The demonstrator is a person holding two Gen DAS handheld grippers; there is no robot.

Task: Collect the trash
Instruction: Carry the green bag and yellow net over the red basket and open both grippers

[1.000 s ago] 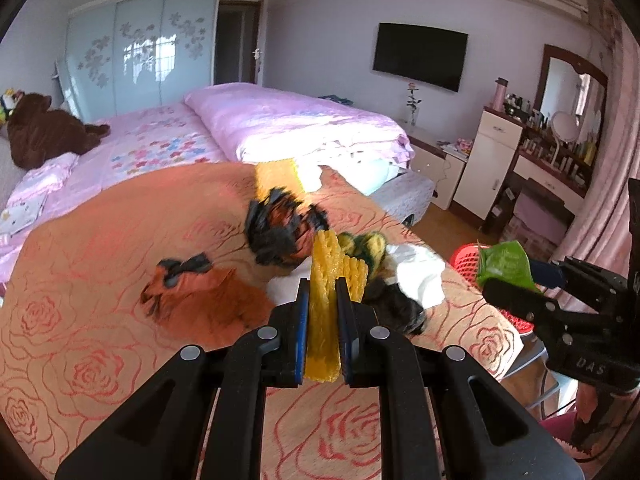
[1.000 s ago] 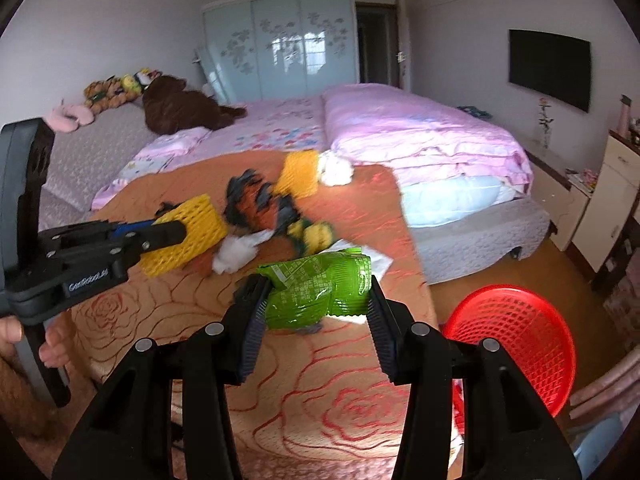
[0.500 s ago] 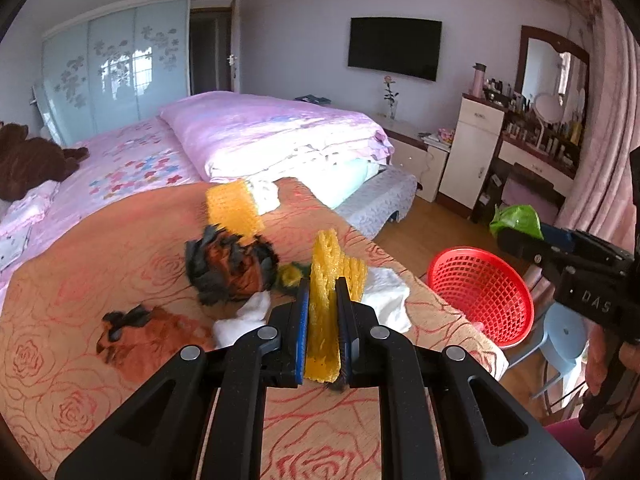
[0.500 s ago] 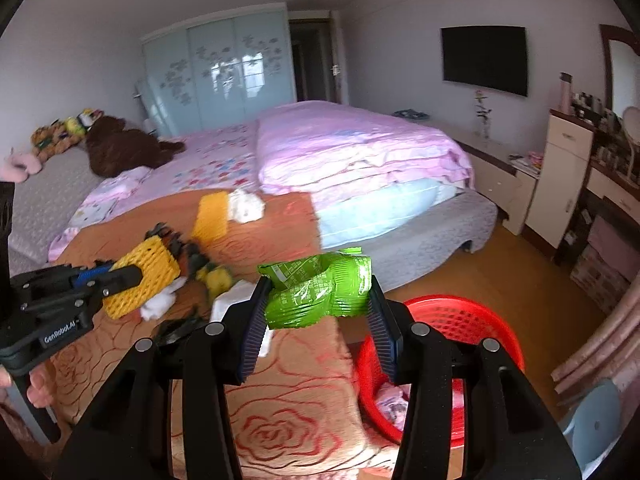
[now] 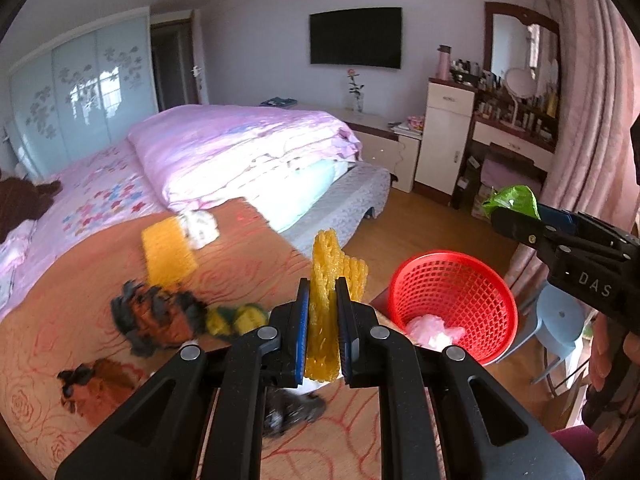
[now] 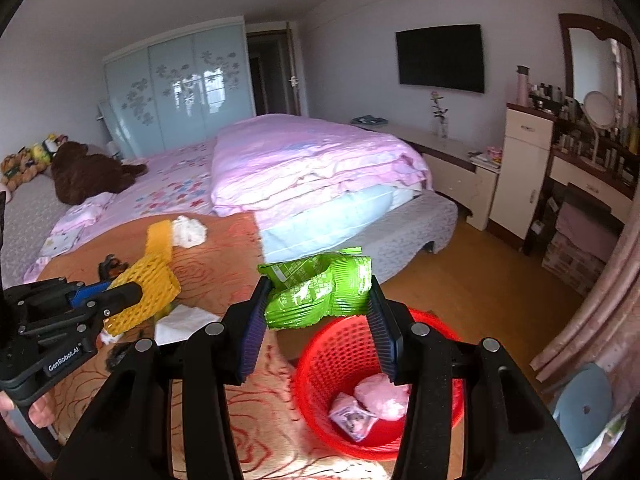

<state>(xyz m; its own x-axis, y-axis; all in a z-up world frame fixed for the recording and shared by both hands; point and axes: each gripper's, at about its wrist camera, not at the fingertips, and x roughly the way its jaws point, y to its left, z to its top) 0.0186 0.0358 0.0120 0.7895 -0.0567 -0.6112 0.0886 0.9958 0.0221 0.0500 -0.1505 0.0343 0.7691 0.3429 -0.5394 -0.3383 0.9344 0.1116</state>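
- Left tool (image 5: pixel 323 330): jaws pinched nearly together on a yellow foam net (image 5: pixel 334 276); net stands upright between the pads, top half sticking out above them. Seen side-on from the right wrist view too, net (image 6: pixel 142 294) clamped at the tool's tip (image 6: pixel 128 294), over the bed's near part.
- Right tool (image 6: pixel 318 312): jaws part-way apart, closed on a crumpled green wrapper (image 6: pixel 318 290) that fills the gap, pads pressing both ends. From the left view only a bit of green wrapper (image 5: pixel 514 198) shows above the tool's fingers.
- Red basket (image 6: pixel 340 364) on the floor just off the bed's near corner, right under the right tool; wrapper hangs above its rim, not inside. In it: a pink crumpled bag (image 6: pixel 380 398) and a small printed packet (image 6: pixel 354 422).
- Orange rose-print cover (image 5: pixel 60 312) on the bed's near end carries the rest of the trash: second yellow foam net (image 5: pixel 168 250) w/ a white tissue wad (image 5: pixel 200 228) touching it towards the far edge; dark-and-orange wrapper (image 5: pixel 156 316) mid-cover, blurred; yellow-green item (image 5: pixel 236 318) just beside it, too blurred to name; brown-orange wrapper (image 5: pixel 94 386) near the left edge; flat white tissue (image 6: pixel 182 322) by the near edge.
- Further out: pink duvet (image 6: pixel 312 160) folded on the bed, brown plush toy (image 6: pixel 86 172) at the far left, blue stool (image 5: pixel 558 318) beside the basket.
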